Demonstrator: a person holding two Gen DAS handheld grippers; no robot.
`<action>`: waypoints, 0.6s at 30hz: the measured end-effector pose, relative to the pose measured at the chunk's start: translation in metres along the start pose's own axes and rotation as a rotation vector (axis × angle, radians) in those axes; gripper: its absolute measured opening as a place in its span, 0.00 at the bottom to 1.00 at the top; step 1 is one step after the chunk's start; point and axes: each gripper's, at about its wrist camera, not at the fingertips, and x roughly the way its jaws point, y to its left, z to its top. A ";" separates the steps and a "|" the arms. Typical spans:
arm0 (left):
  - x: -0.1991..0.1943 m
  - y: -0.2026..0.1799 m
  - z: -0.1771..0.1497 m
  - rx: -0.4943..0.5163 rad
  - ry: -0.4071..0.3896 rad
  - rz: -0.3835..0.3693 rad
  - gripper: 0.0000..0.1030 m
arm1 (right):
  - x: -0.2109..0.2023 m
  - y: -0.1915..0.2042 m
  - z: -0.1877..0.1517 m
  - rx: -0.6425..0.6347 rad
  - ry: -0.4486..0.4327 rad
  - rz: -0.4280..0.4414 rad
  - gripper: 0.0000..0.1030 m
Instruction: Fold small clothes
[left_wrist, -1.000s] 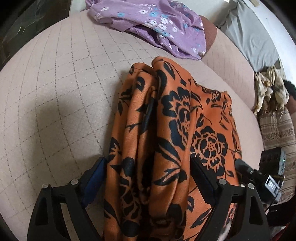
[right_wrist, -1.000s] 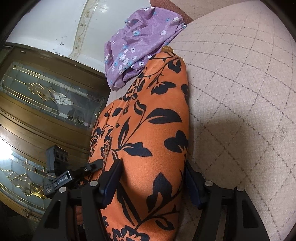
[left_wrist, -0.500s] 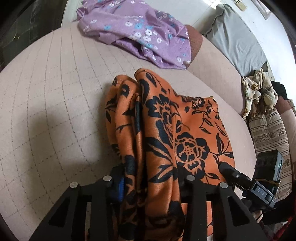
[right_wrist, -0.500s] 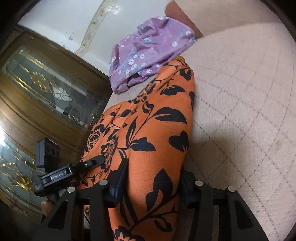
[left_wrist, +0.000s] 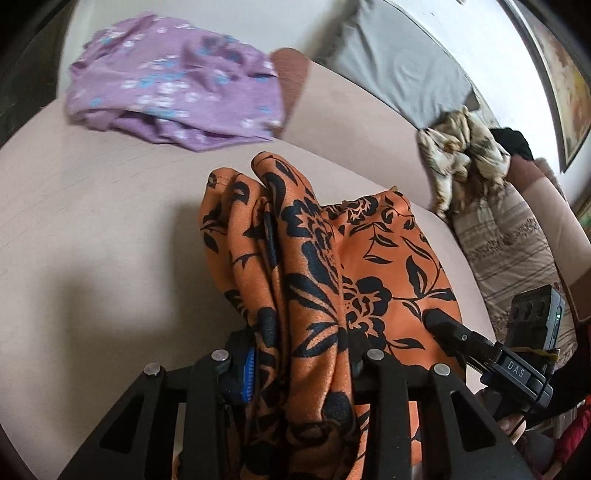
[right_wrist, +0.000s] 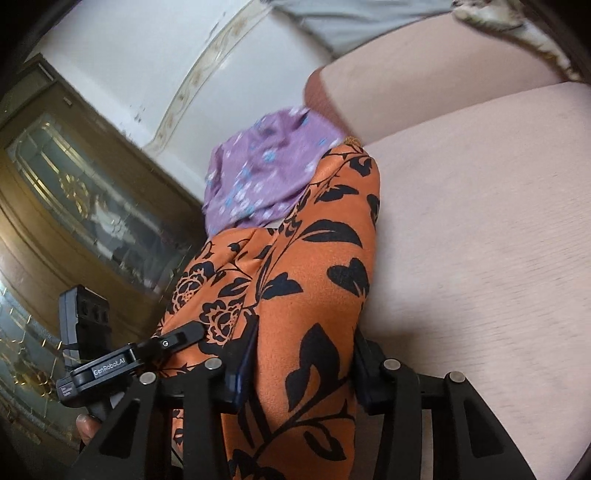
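Orange garment (left_wrist: 317, 280) now tighter between both tongs, farther off cushion (left_wrist: 92, 221).

**Tally of things in view**

Two grippers: left gripper (left_wrist: 299, 365) and right gripper (right_wrist: 299, 365). One orange floral garment (left_wrist: 325, 258). One purple floral garment (left_wrist: 173, 92). One grey pillow (left_wrist: 402, 70). One crumpled cream cloth (left_wrist: 461, 147) (its make-up unclear). One striped cushion (left_wrist: 509, 240).

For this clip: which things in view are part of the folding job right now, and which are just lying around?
In use:
- orange floral garment, bunched between the jaws of both grippers
- left gripper
- right gripper
- beige cushion under it

Lying about:
- purple floral garment
- grey pillow
- cream patterned cloth
- striped cloth
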 end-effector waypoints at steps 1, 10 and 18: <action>0.009 -0.010 -0.002 0.001 0.008 -0.007 0.35 | -0.009 -0.007 0.003 0.002 -0.008 -0.018 0.45; 0.084 -0.043 -0.036 0.026 0.110 0.074 0.39 | -0.016 -0.090 0.004 0.121 0.063 -0.173 0.45; 0.062 -0.051 -0.045 0.139 0.084 0.160 0.52 | -0.022 -0.079 0.007 0.088 0.034 -0.314 0.63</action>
